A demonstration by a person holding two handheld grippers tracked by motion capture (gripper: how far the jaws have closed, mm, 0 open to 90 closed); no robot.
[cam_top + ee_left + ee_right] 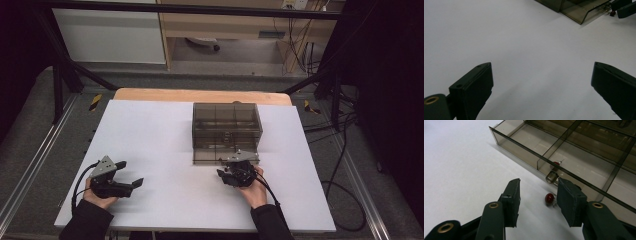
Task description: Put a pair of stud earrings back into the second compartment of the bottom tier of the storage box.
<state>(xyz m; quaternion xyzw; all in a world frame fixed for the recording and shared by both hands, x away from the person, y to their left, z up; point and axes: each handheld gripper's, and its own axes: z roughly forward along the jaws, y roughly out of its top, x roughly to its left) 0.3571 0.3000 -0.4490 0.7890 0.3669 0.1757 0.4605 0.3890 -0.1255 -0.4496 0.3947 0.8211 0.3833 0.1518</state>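
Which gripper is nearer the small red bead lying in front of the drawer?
Right. The right gripper has its open jaws either side of the red bead; the left gripper sits far across the table, open.

Grey floor (30, 135), wooden cabinet (220, 25) behind

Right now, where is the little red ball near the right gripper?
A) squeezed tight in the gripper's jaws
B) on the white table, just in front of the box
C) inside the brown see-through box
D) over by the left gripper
B: in the right gripper view the little red ball lies on the white table just outside the box, ahead of the open right gripper, untouched.
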